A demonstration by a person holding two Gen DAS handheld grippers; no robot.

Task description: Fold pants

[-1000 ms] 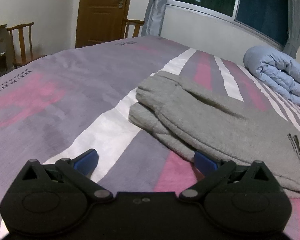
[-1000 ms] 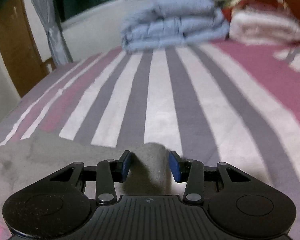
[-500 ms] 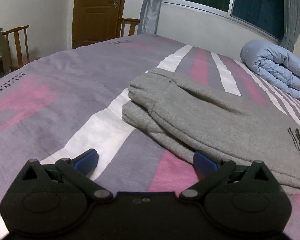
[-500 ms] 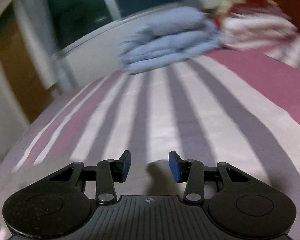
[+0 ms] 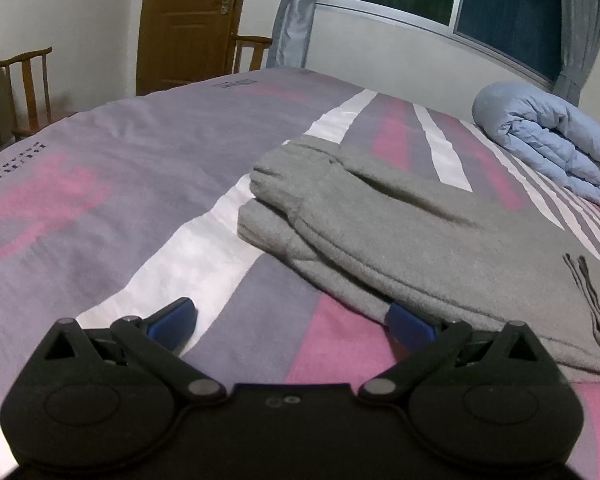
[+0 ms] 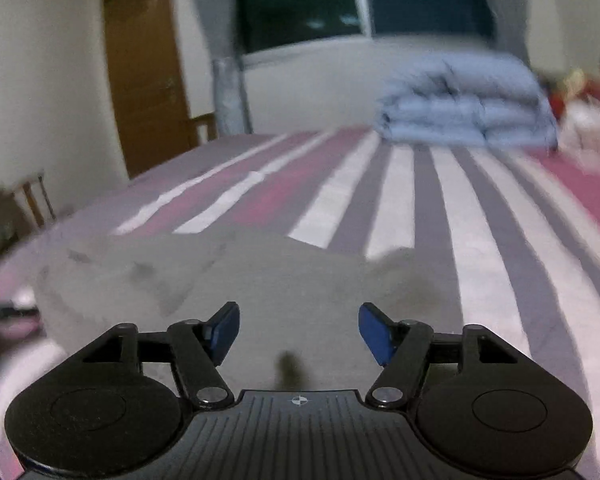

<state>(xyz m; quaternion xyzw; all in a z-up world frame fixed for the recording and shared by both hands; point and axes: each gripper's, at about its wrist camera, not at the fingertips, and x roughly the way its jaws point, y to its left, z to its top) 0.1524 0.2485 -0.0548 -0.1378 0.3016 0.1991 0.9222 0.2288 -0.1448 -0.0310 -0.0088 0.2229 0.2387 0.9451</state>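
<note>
Grey fleece pants (image 5: pixel 400 232) lie on the striped bed, legs stacked one on the other, cuffs at the far left, dark drawstring (image 5: pixel 588 288) at the right. My left gripper (image 5: pixel 290 322) is wide open and empty, low over the bedspread just in front of the pants' near edge; its right fingertip (image 5: pixel 404 322) is at that edge. In the blurred right wrist view the pants (image 6: pixel 260 280) lie under and ahead of my right gripper (image 6: pixel 298 330), which is open and empty above them.
A folded light-blue duvet (image 5: pixel 548 144) sits at the bed's far right, also in the right wrist view (image 6: pixel 464 104). Wooden chairs (image 5: pixel 28 88) and a door (image 5: pixel 188 24) stand beyond the bed's left side. The bedspread (image 5: pixel 100 184) stretches to the left.
My right gripper has opened wider, let go of the grey fabric and swung left so the pants lie spread before it. My left gripper has shifted only slightly.
</note>
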